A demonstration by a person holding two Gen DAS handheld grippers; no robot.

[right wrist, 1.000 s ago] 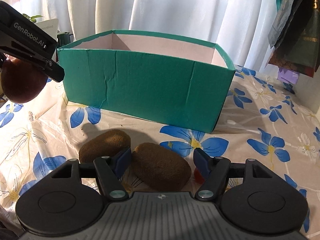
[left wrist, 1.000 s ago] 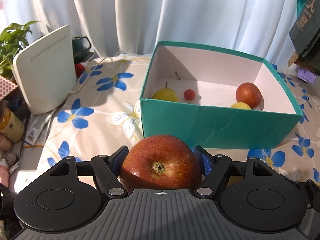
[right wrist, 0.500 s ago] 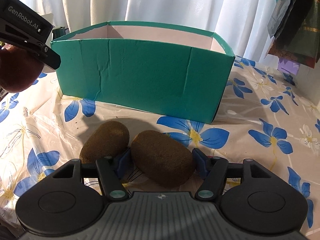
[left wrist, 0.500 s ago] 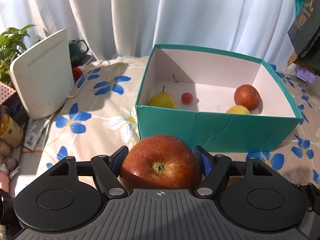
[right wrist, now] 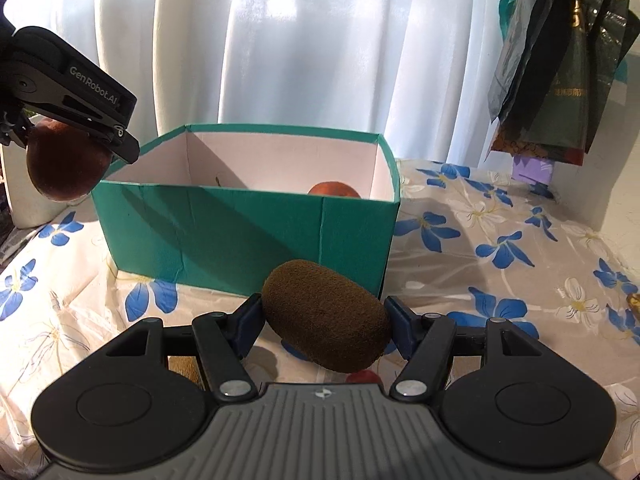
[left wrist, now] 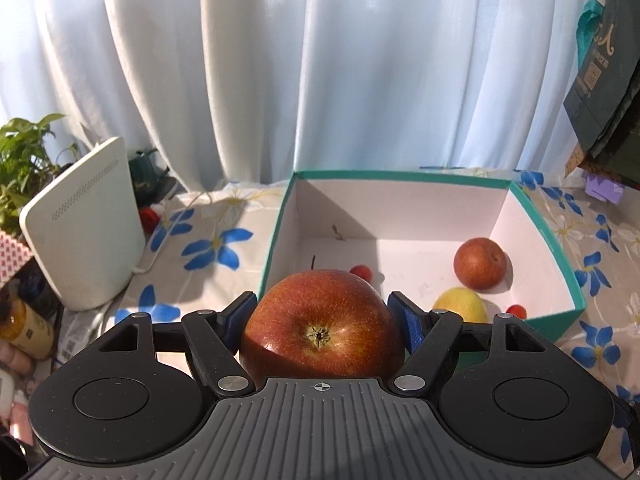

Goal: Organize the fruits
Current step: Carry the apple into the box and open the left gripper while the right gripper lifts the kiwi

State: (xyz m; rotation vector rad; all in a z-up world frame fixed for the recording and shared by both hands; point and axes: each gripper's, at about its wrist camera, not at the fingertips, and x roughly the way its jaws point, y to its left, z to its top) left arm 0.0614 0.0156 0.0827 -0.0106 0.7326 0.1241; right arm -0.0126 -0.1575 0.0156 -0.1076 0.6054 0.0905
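Fruits are in both grippers now. The left gripper (left wrist: 322,316) is clamped on a red apple (left wrist: 320,324), held in front of the near wall of the teal box (left wrist: 276,240). The right gripper (right wrist: 322,326) has closed its pads on a kiwi (right wrist: 326,316); a second ago this kiwi lay on the floral tablecloth (right wrist: 500,240), now it is lifted before the box. A second kiwi (right wrist: 184,368) stays behind. In the box lie a pear (left wrist: 460,304) and a russet fruit (left wrist: 480,264). I judge both fruits go in next.
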